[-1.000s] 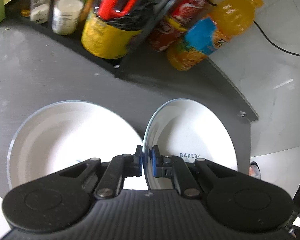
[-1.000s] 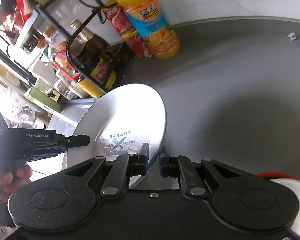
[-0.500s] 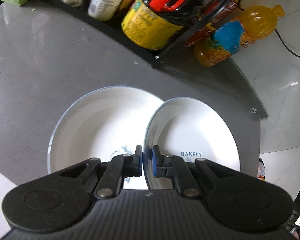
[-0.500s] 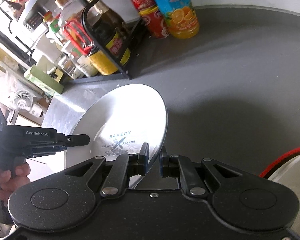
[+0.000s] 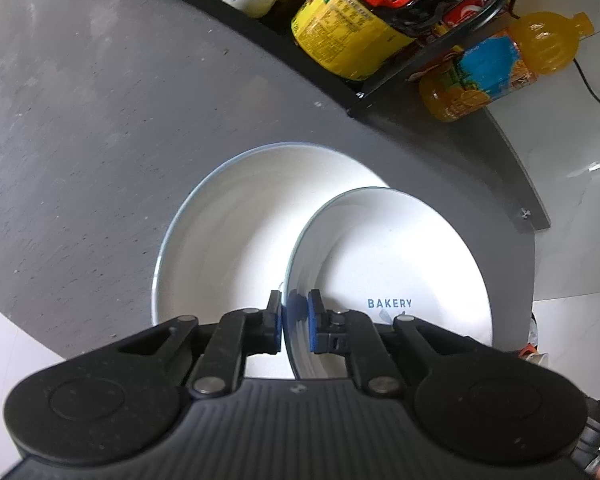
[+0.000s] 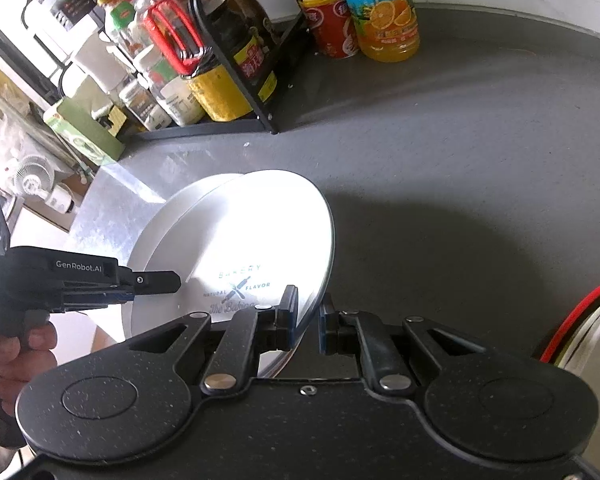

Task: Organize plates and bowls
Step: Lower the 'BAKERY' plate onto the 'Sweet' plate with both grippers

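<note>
A white plate printed "BAKERY" (image 5: 388,264) hangs tilted above the grey table (image 5: 80,140). My left gripper (image 5: 294,320) is shut on its near rim. In the right wrist view the same plate (image 6: 260,232) shows its printed face, and my right gripper (image 6: 306,316) is shut on the opposite rim. The left gripper (image 6: 156,282) reaches in from the left there, held by a hand (image 6: 16,352). A second, larger white plate (image 5: 236,232) lies flat on the table, partly under the held one; only its left edge (image 6: 164,220) shows in the right wrist view.
A black rack (image 6: 236,124) of sauce bottles and jars stands at the table's back. An orange drink bottle (image 6: 384,12) and red cans (image 6: 328,20) stand beside it. A red-rimmed white dish (image 6: 572,320) sits at the right. The table's edge (image 5: 536,216) runs close by on the right.
Both grippers have carried the BAKERY plate sideways until it overlaps the flat plate. Both stayed shut on it.
</note>
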The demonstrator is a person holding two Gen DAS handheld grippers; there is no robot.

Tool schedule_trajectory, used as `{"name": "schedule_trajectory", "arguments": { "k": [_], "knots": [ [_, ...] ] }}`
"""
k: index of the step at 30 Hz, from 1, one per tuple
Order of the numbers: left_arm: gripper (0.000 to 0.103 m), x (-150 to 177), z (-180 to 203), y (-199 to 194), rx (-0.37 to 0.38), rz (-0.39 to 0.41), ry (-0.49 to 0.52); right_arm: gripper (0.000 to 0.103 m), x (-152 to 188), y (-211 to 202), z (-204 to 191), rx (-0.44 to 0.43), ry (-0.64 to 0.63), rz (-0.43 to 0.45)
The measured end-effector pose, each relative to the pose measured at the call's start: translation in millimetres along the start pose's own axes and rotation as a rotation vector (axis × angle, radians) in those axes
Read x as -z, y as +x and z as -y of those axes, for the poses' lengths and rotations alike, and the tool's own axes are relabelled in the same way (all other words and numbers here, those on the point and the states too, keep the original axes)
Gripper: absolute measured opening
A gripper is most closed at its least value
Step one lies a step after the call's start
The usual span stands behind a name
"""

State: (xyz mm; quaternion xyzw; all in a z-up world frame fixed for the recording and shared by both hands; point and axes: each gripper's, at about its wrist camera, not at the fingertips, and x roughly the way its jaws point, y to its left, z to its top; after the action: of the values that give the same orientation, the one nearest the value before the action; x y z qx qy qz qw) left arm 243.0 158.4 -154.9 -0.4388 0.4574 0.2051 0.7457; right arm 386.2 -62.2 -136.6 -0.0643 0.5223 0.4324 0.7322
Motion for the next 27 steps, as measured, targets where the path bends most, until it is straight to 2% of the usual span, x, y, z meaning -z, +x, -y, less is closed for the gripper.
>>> {"name": "schedule_trajectory", "arguments": {
  "k": [19,24,27],
  "knots": [
    [0.015,5.5,-6.9,8.9,-0.051,-0.023,0.065,0.009,6.3,9.7,-14.8,0.077,-0.014,0.034],
    [0.015,3.8,-3.9,9.7,-0.075,-0.054,0.097,0.007,6.4,11.8,-14.1,0.084,0.0,0.04],
    [0.021,-0.5,-2.4,8.1,-0.073,-0.082,0.115,0.007,6.6,12.0,-11.9,0.076,0.006,0.043]
  ]
}}
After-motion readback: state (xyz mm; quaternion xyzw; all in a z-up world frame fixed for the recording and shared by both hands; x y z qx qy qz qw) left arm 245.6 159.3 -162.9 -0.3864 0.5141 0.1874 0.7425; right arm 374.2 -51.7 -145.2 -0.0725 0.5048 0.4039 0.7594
